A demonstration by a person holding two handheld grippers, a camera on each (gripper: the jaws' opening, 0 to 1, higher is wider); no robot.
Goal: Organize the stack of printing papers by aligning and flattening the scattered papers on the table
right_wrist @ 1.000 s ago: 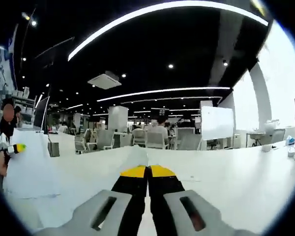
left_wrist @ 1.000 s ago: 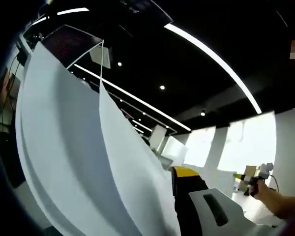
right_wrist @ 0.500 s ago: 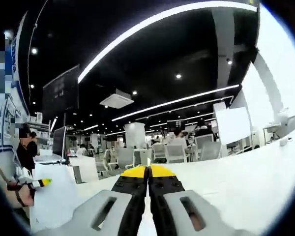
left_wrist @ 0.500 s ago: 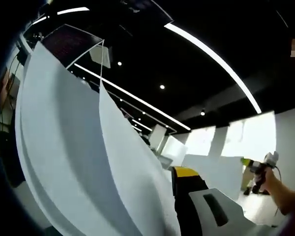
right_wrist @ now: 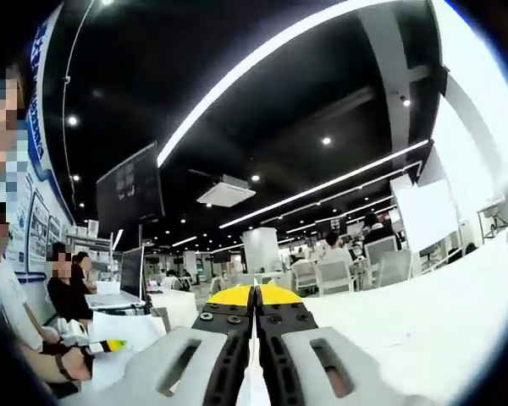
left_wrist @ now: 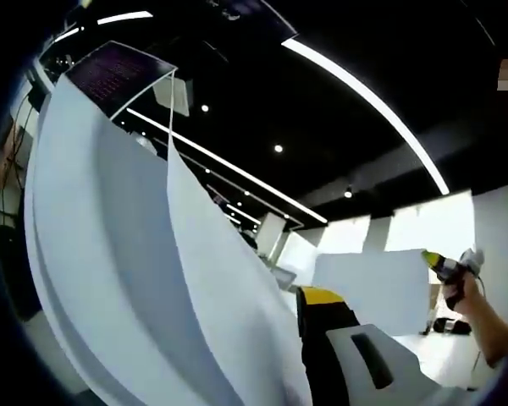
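Several white sheets of printing paper [left_wrist: 127, 254] stand upright and bowed in the left gripper view, rising from my left gripper [left_wrist: 303, 298]. Its yellow-tipped right jaw shows; the other is hidden behind the paper. To the right, my right gripper [left_wrist: 447, 266], held by a hand, pinches the corner of another white sheet [left_wrist: 372, 288]. In the right gripper view, my right gripper [right_wrist: 255, 294] has its jaws together with a thin paper edge [right_wrist: 254, 376] between them. My left gripper [right_wrist: 102, 347] appears low on the left, held by a hand beside white paper [right_wrist: 131, 330].
The white table [right_wrist: 457, 288] stretches off to the right. Office chairs and seated people [right_wrist: 334, 254] sit in the background. A dark hanging screen [right_wrist: 131, 190] is up on the left, with people [right_wrist: 68, 283] standing below it. Long ceiling light strips [left_wrist: 364, 93] run overhead.
My right gripper has lifted and tipped upward with its sheet, so its view shows more ceiling. In the left gripper view, that sheet and gripper have risen. The left gripper's papers have barely moved.
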